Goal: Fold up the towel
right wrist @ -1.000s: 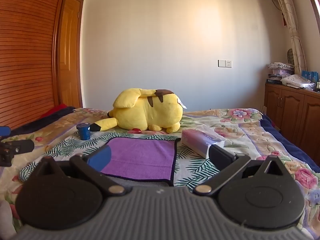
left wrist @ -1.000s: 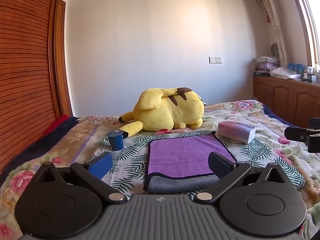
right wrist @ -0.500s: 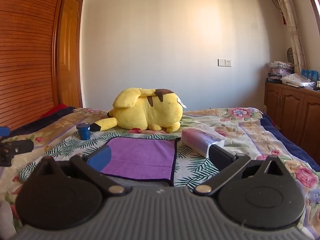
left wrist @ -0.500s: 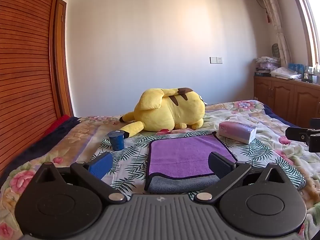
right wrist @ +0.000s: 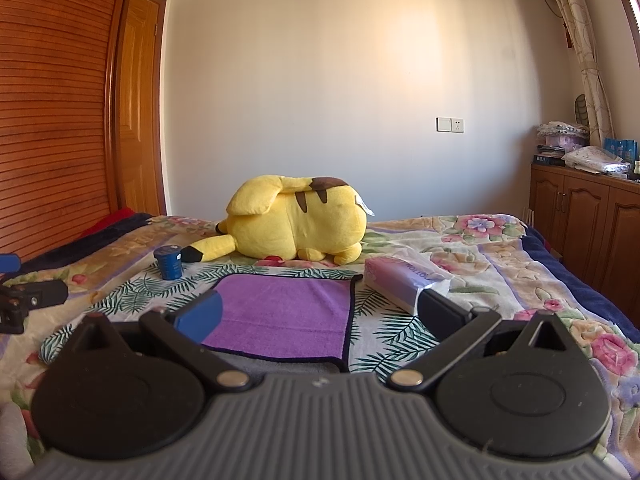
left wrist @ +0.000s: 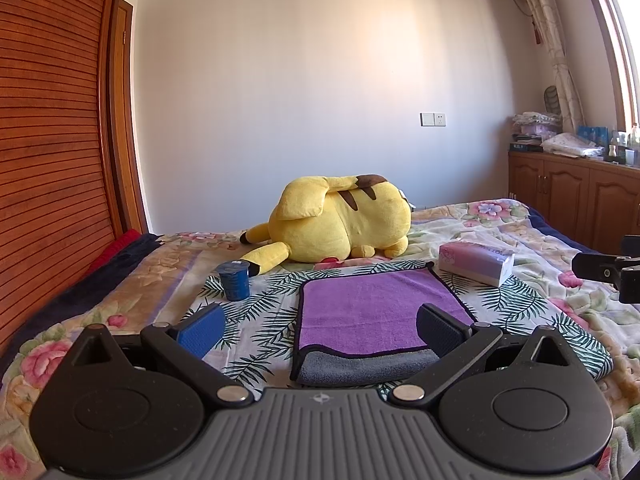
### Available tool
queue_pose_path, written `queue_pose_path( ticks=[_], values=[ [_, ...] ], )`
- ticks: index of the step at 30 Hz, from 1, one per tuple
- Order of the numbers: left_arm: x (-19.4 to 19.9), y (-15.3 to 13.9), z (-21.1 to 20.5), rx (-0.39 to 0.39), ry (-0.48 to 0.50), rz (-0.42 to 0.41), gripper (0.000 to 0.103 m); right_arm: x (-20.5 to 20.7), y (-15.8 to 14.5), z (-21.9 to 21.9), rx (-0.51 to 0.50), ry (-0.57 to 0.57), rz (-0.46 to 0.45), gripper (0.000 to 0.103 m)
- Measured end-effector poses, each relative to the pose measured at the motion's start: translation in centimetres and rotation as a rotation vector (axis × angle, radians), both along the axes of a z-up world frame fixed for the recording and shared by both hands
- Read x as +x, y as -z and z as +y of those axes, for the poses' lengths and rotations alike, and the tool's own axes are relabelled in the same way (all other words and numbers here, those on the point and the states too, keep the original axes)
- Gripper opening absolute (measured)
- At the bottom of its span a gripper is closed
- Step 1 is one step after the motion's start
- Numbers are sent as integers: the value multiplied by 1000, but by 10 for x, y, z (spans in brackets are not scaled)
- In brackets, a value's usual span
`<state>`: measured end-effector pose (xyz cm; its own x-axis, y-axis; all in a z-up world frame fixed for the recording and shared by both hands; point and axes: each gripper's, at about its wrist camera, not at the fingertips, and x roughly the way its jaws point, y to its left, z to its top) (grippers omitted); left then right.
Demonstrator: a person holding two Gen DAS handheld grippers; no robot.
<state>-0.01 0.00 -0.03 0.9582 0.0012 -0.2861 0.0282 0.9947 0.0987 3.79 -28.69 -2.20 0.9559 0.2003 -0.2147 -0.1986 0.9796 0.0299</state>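
Both of my grippers hover low over the bed, empty, fingers spread wide. The left gripper (left wrist: 320, 330) points straight at the towel (left wrist: 372, 308); the right gripper (right wrist: 320, 314) sits to its right, with its left finger over the towel's purple face and its right finger in front of the tissue pack (right wrist: 400, 282).

The towel lies flat just ahead of both grippers. Purple side up, dark piping round the edge, and a grey layer (left wrist: 368, 368) showing under the near edge. I read that as one fold already laid, top layer slightly short of the bottom one.

Step in hand, as I judge it: between folds, lining up for the next grasp. Neither gripper touches cloth.

Next move calls for: dropping both grippers to one edge, probably near corners, pinching through both layers, then carrying that edge across to the opposite one.

Clutter to mind: blue cup (left wrist: 234, 280) ahead-left of the left gripper, tissue pack ahead-right, yellow plush (left wrist: 340, 222) beyond the towel's far edge. All stand apart from the towel, though the tissue pack is near its far right corner.
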Motion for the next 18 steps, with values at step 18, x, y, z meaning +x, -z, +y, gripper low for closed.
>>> queue_pose_path(
  ticks=[18],
  values=[
    [0,0,0,1,-1,0,87,0,-1,2,1,0,2,103]
  ],
)
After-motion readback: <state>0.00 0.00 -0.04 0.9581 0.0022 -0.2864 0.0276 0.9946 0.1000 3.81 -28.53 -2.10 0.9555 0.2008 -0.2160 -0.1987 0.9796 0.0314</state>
